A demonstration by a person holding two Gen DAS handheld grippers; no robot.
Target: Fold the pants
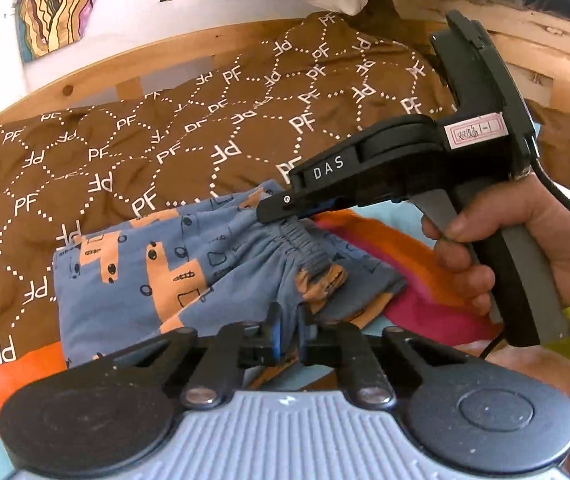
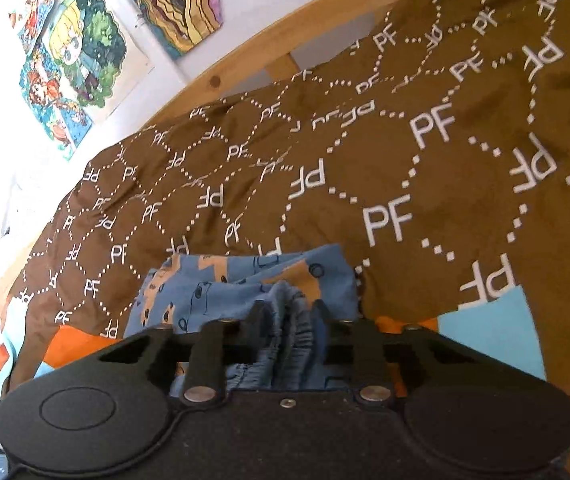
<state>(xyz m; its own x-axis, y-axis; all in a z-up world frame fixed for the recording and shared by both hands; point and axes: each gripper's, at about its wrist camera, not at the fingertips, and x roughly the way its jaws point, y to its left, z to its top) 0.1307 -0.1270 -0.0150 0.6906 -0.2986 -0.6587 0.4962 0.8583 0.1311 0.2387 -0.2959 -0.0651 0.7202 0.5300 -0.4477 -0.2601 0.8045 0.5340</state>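
The small blue pants [image 1: 157, 280] with orange shapes lie folded on the bed, legs to the left, elastic waistband [image 1: 305, 240] to the right. My left gripper [image 1: 289, 320] is shut on the near edge of the pants by the waist. My right gripper [image 1: 273, 210] comes in from the right and is shut on the far end of the waistband. In the right wrist view the bunched waistband [image 2: 289, 320] sits pinched between the right gripper's [image 2: 287, 316] fingers, with the pants [image 2: 245, 276] spread beyond.
A brown quilt [image 1: 165, 140] with white "PF" print covers the bed behind the pants. An orange, pink and light-blue cover [image 1: 401, 264] lies under the waist end. A wooden bed rail [image 1: 97, 68] and a wall with posters [image 2: 77, 52] stand behind.
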